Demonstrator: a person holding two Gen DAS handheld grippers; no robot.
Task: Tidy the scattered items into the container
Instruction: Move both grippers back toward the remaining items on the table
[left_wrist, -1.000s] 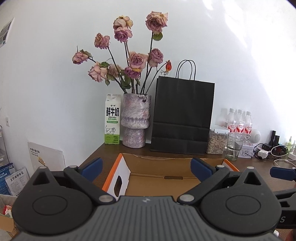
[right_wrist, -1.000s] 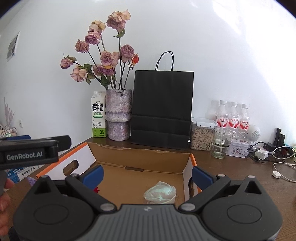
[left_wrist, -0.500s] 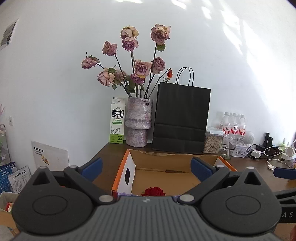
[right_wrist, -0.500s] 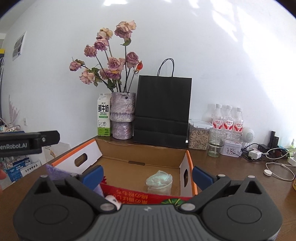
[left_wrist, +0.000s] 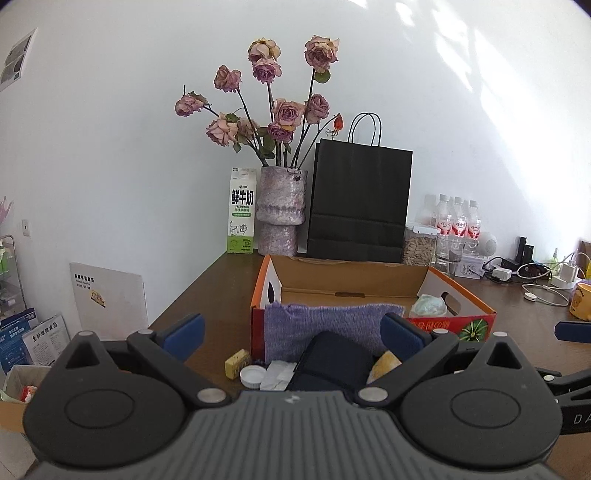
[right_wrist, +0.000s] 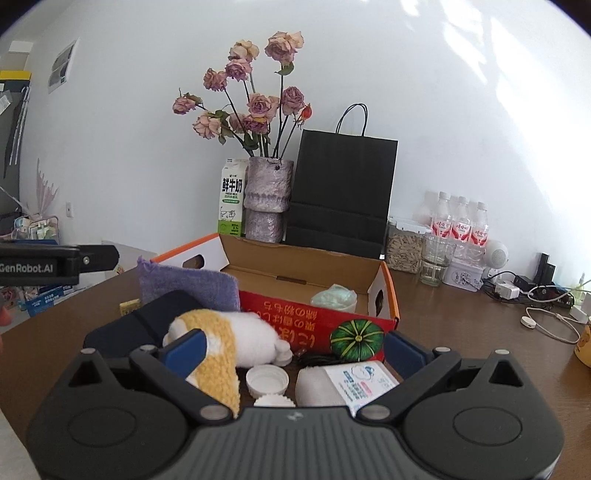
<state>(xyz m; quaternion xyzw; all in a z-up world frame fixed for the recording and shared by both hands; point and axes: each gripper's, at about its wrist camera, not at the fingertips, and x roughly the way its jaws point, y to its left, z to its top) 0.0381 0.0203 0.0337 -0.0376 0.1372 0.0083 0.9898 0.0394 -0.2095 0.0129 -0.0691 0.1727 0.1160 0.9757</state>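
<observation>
As both tools pulled back, scattered items (right_wrist: 236, 343) before the box (right_wrist: 317, 325) appeared.

left gripper (left_wrist: 291, 332) jaws spread wide, nothing between them, level, facing the cardboard box (left_wrist: 354, 284) from its near-left side. right gripper (right_wrist: 293, 350) likewise wide open and empty, level, before the box's near-right corner.
</observation>
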